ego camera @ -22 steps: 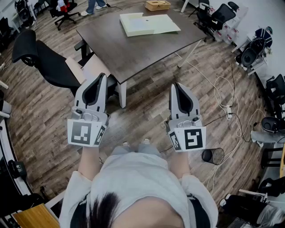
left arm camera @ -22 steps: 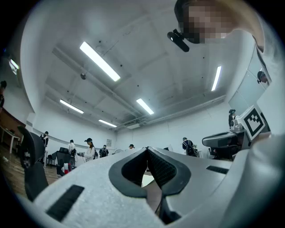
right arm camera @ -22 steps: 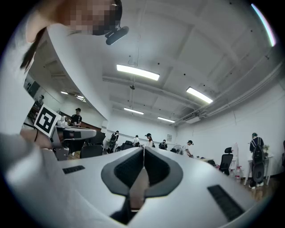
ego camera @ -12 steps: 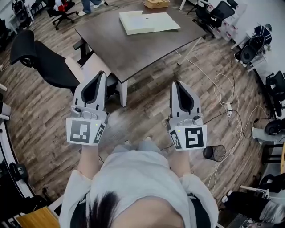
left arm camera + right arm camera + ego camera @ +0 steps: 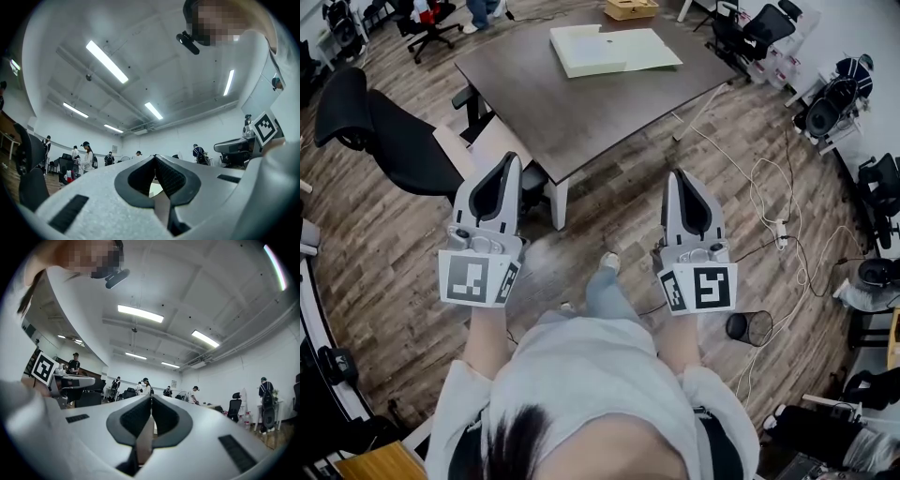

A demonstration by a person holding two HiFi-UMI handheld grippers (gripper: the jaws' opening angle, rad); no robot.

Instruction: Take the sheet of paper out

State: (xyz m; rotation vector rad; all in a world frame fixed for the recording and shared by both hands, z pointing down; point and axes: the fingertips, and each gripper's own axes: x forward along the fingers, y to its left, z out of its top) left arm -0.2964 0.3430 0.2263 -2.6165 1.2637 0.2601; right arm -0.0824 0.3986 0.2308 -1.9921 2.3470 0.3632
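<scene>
1. The bench (image 5: 581,103) is dark-topped and stands ahead of me on the wooden floor (image 5: 403,262). I give every place from it.
2. The paper (image 5: 614,49) lies flat on the far part of the bench as a pale stack. I cannot pick one single sheet out of it.
3. A small cardboard box (image 5: 630,9) sits at the bench's far edge, just beyond the paper.
4. The left tongs (image 5: 510,161) hang short of the bench's near corner, on its left side, well apart from the paper. In the left gripper view the two pads meet at their tips with nothing between them, so they are closed and empty.
5. The right tongs (image 5: 675,176) hang short of the bench on the right side of that same corner, over bare floor. In the right gripper view the pads are pressed together, also empty.
6. A black office chair (image 5: 394,131) stands just beside the bench's left edge.
7. A wire bin (image 5: 748,328) stands on the floor well apart from the bench, on its near right. Loose cables (image 5: 769,187) trail over the floor along the bench's right side.
</scene>
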